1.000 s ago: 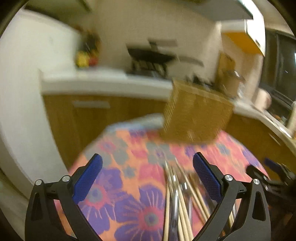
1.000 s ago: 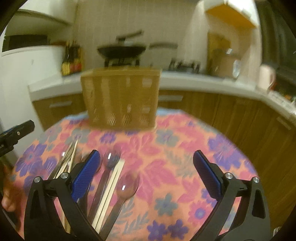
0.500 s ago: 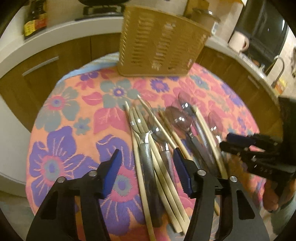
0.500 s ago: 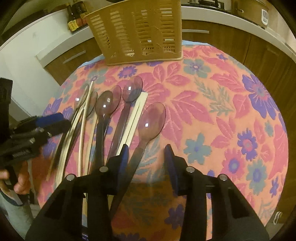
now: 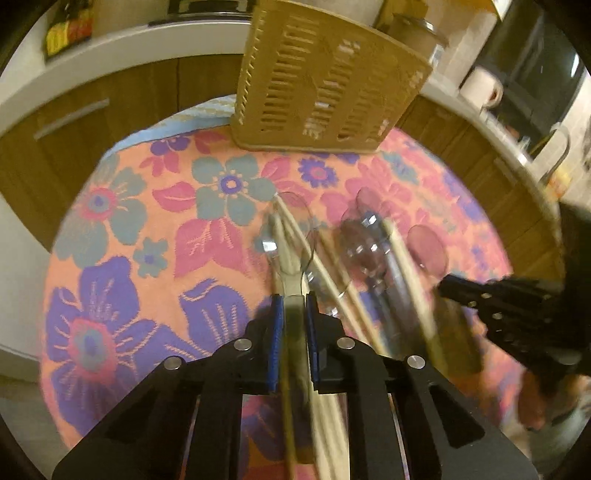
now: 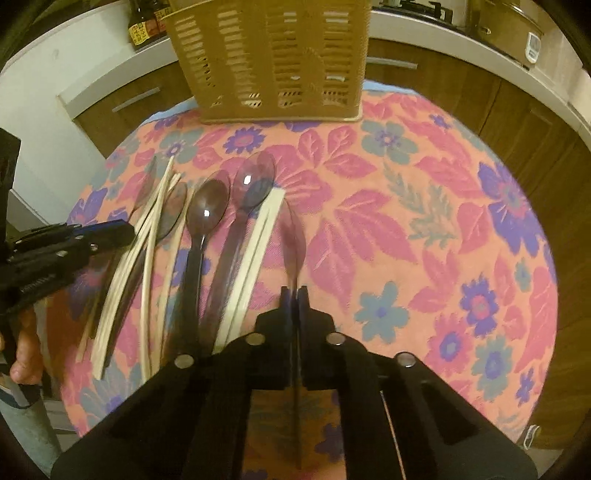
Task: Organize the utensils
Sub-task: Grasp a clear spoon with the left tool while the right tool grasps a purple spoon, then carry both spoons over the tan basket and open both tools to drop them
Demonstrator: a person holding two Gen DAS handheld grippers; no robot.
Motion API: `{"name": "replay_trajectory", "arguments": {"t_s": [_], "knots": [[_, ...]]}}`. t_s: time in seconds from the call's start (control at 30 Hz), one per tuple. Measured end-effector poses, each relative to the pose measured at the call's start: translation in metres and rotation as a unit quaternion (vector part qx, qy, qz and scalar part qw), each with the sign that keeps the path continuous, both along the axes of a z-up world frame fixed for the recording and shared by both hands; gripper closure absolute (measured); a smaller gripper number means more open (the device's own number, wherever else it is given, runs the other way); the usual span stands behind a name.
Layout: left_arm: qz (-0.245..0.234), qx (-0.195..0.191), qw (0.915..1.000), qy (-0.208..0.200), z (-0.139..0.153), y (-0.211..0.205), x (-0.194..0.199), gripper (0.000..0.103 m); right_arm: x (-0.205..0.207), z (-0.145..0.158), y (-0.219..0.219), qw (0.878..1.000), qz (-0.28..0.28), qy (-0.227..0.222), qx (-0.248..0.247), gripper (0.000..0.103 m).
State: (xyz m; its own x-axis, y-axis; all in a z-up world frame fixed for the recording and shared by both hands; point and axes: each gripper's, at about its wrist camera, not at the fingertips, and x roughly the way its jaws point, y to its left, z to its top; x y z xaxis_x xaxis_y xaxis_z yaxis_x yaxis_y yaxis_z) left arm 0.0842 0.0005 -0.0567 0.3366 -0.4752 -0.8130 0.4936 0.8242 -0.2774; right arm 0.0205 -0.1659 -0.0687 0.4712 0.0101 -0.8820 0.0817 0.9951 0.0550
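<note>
Several clear plastic spoons and pale chopsticks lie in a row on the floral tablecloth. A tan slotted utensil basket stands at the table's far edge; it also shows in the left wrist view. My left gripper is shut on the handle of a clear spoon at the left of the row. My right gripper is shut on the handle of a purple-tinted spoon, turned on edge and blurred. The right gripper also shows in the left wrist view, and the left gripper in the right wrist view.
The round table is ringed by wooden cabinets and a white counter. Bottles stand on the counter behind the basket. A pot sits at the back right. More spoons and chopsticks lie between the two grippers.
Both grippers tilted down to the utensils and went from wide open to shut, each on a spoon handle. The right gripper's spoon has turned on edge.
</note>
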Motion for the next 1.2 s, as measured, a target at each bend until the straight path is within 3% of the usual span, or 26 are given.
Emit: {"name": "replay_trajectory", "arguments": {"t_s": [0.13, 0.33, 0.53, 0.67, 0.7, 0.77, 0.83, 0.87, 1.03, 1.17, 1.2], "knots": [[0.007, -0.041, 0.999, 0.016, 0.002, 0.01, 0.005, 0.093, 0.004, 0.005, -0.014, 1.0, -0.008, -0.008, 0.003, 0.102], [0.042, -0.032, 0.9986, 0.009, 0.014, 0.03, 0.018, 0.093, 0.021, 0.011, -0.039, 0.999, -0.02, -0.011, 0.024, 0.102], [0.078, 0.103, 0.9912, -0.028, 0.006, 0.026, 0.032, 0.093, 0.038, 0.002, -0.049, 0.999, -0.012, 0.007, 0.034, 0.102], [0.074, 0.126, 0.9885, -0.04, 0.002, 0.025, 0.033, 0.092, 0.038, 0.005, -0.053, 1.0, -0.013, 0.005, 0.024, 0.1], [0.073, 0.126, 0.9884, -0.043, 0.002, 0.024, 0.032, 0.091, 0.037, 0.005, -0.054, 1.0, -0.012, 0.008, 0.024, 0.098], [0.07, 0.123, 0.9891, -0.042, 0.004, 0.025, 0.032, 0.076, 0.036, 0.005, -0.055, 1.0, -0.009, 0.011, 0.023, 0.089], [0.071, 0.127, 0.9883, -0.047, 0.005, 0.025, 0.031, 0.072, 0.034, 0.007, -0.056, 1.0, -0.008, 0.01, 0.017, 0.061], [0.069, 0.131, 0.9878, -0.047, 0.006, 0.025, 0.032, 0.072, 0.031, 0.009, -0.058, 1.0, -0.006, 0.006, 0.017, 0.059], [0.056, 0.143, 0.9872, -0.043, -0.001, 0.021, 0.037, 0.07, 0.033, 0.009, -0.06, 1.0, -0.009, 0.023, 0.008, 0.06], [0.044, 0.166, 0.984, -0.049, -0.002, 0.009, 0.039, 0.069, 0.045, -0.002, -0.051, 0.998, -0.008, 0.059, -0.003, 0.078], [0.041, 0.171, 0.9829, -0.053, -0.002, 0.007, 0.038, 0.072, 0.046, -0.002, -0.048, 0.998, -0.008, 0.058, -0.017, 0.087]]}}
